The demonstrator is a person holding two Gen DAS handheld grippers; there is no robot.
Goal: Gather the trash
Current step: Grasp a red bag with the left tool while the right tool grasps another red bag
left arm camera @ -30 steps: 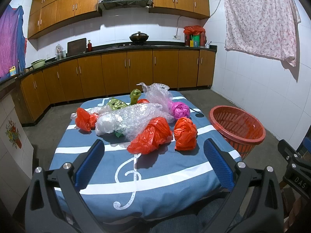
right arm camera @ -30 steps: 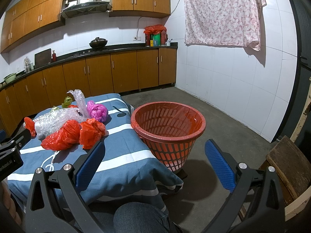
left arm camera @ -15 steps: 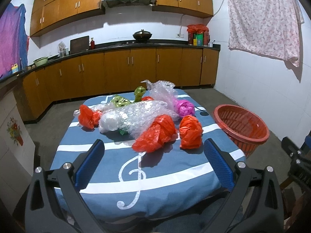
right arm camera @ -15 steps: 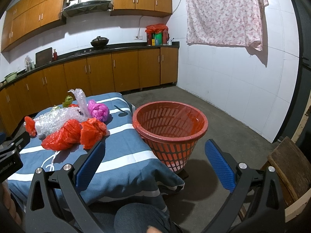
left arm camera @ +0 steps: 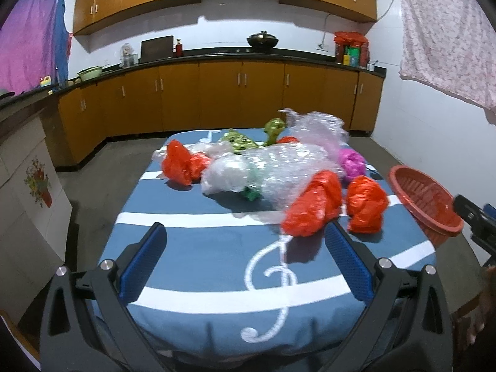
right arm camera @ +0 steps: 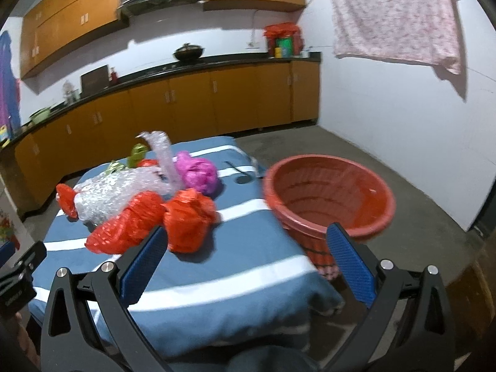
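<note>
Trash lies heaped ahead of both tongs on the blue striped surface [left arm camera: 198,248]. Our left tongs [left arm camera: 248,260] and right tongs [right arm camera: 245,263] gape wide, empty. We should close the right pair squarely on the nearest red plastic bag [right arm camera: 189,220], then carry it rightward into the red basket [right arm camera: 328,198] beside the surface.

Brown kitchen cabinets [left arm camera: 241,93] lined the far wall beneath a black counter, where a dark wok [left arm camera: 263,39] sat. A floral cloth [right arm camera: 393,15] hung on the white wall; a purple cloth [left arm camera: 31,43] hung opposite.
</note>
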